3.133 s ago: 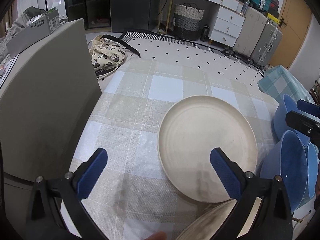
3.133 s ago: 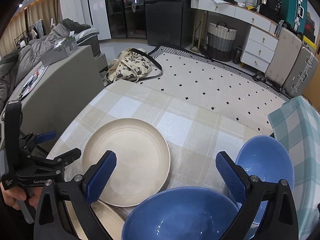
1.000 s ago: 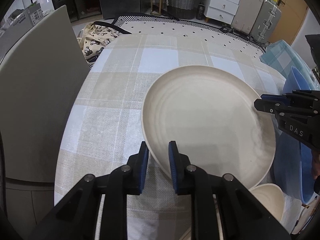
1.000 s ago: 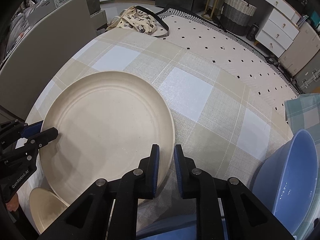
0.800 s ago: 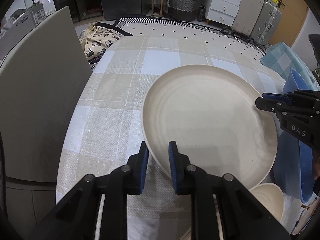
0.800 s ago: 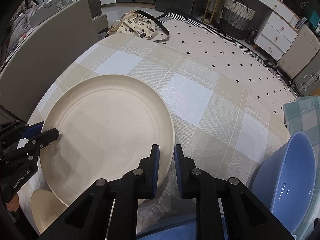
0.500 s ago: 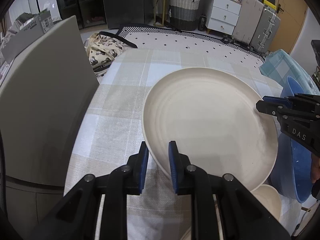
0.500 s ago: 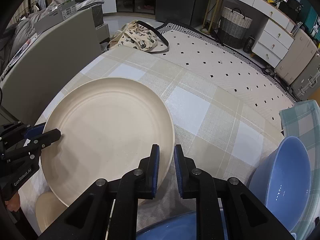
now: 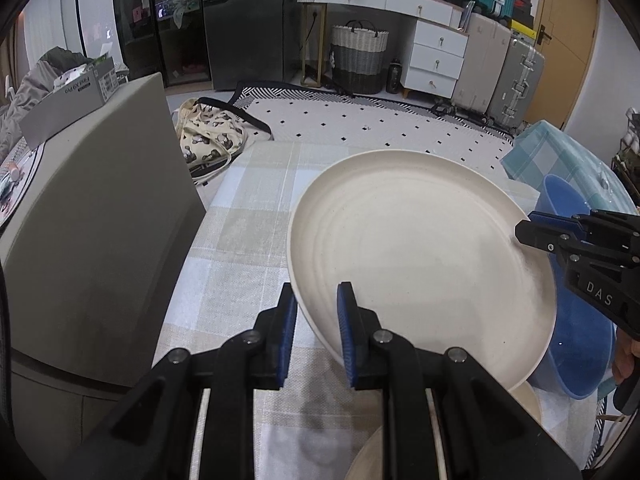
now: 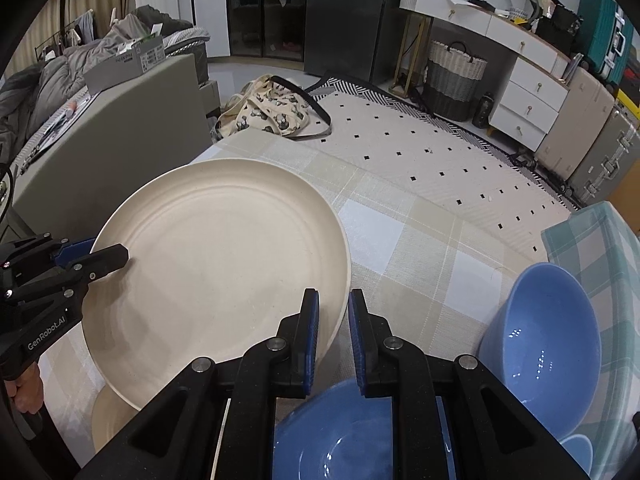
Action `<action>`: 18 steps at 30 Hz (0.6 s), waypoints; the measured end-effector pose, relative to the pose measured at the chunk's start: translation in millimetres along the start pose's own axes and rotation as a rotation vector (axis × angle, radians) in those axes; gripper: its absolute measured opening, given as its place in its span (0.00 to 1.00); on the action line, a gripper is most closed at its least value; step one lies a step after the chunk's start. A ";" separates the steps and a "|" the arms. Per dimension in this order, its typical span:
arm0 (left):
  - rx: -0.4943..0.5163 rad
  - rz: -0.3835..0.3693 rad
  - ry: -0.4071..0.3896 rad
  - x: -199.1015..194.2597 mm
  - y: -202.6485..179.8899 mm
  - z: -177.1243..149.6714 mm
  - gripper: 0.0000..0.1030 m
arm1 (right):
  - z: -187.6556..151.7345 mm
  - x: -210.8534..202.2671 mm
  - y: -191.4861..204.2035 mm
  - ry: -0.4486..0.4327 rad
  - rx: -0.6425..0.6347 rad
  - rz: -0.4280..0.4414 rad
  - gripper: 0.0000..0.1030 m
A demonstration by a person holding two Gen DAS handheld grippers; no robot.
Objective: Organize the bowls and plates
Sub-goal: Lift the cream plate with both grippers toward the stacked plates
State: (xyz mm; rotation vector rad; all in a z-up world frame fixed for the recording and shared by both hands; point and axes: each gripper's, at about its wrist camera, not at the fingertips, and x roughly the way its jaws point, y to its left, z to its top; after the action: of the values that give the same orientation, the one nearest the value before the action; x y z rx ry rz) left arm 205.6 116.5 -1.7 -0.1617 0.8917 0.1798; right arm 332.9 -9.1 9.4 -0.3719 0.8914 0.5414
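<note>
cream plate (image 9: 420, 248), blue bowl (image 10: 548, 328), beige-checked tablecloth (image 10: 400, 232)

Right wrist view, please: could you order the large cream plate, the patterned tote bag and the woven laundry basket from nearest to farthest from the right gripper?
1. Large cream plate, clamped in the right gripper.
2. Patterned tote bag, on the floor beyond the table's far edge.
3. Woven laundry basket, by the back wall, right.

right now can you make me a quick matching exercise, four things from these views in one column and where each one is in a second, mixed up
Things:
1. large cream plate
2. left claw
3. patterned tote bag
4. woven basket

Places:
a. on the floor past the table's far edge
b. beside the white drawers
c. shut on the plate's left rim
d. held between both claws above the checked cloth

Pairs: 1-d, 2-c, 3-a, 4-b
</note>
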 end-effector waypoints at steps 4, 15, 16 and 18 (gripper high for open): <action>0.006 -0.017 -0.024 -13.7 -2.3 1.4 0.18 | -7.0 -18.6 -0.6 -0.037 0.020 -0.013 0.15; 0.022 -0.035 -0.076 -43.1 2.2 -9.3 0.18 | -25.3 -67.5 15.7 -0.108 0.017 -0.030 0.15; 0.022 -0.039 -0.081 -46.3 2.2 -10.6 0.18 | -27.2 -70.8 16.4 -0.116 0.017 -0.033 0.15; 0.027 -0.037 -0.092 -51.4 2.3 -13.3 0.18 | -31.4 -79.1 19.2 -0.132 0.014 -0.034 0.15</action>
State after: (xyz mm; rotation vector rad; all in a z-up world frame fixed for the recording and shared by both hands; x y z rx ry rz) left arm 163.3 111.4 30.2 -0.1438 0.7989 0.1393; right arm 261.6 -32.6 53.8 -0.3337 0.7600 0.5224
